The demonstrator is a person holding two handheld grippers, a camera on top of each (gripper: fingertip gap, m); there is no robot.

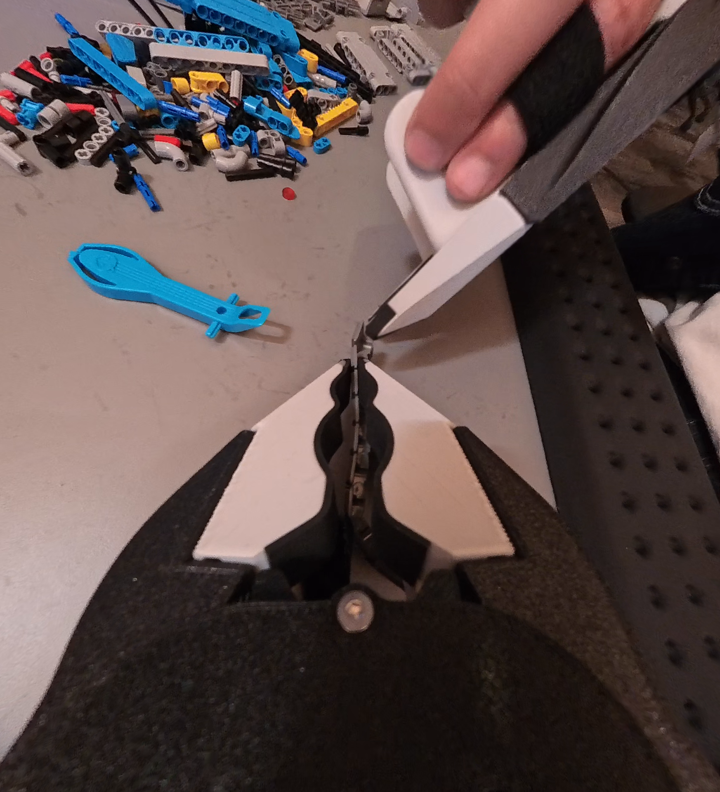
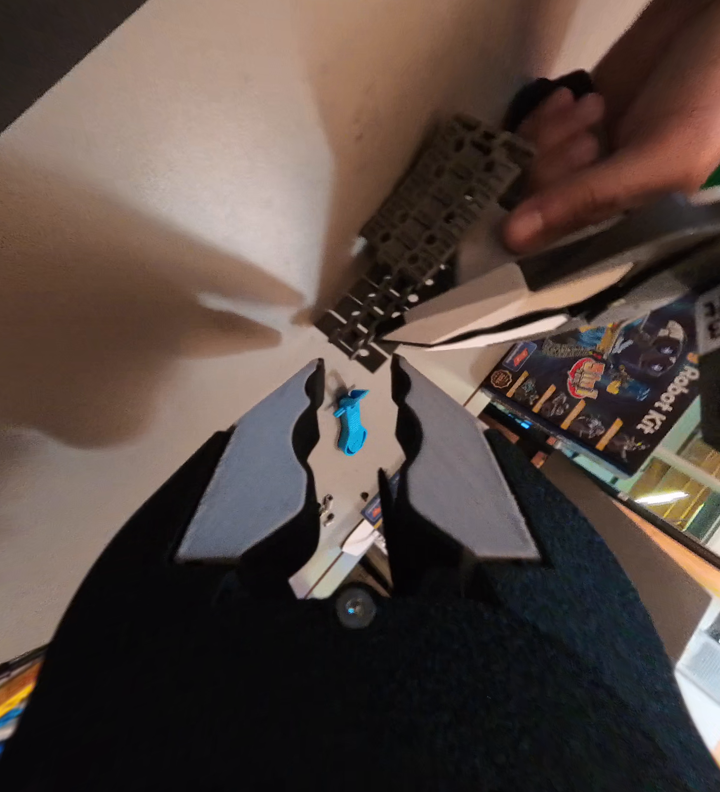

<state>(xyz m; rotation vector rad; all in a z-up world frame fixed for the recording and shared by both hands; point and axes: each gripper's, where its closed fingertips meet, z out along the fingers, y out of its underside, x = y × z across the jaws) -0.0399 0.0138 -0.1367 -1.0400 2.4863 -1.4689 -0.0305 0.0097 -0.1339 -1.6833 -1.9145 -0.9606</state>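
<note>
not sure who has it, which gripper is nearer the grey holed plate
Left. The left gripper is shut on the grey holed plate. The right gripper is open with its fingertips at the plate's end, not closed on it.

1. The left gripper (image 1: 356, 364) has a flat strip of linked pieces (image 1: 357, 428) squeezed between its two fingers.
2. The right gripper (image 1: 371, 328) tip touches the strip's far end.
3. A spoon-shaped tool (image 1: 156, 287) lies on the table (image 1: 71, 428) to the left.
4. A pile of building bricks (image 1: 169, 94) sits behind the tool.
</note>
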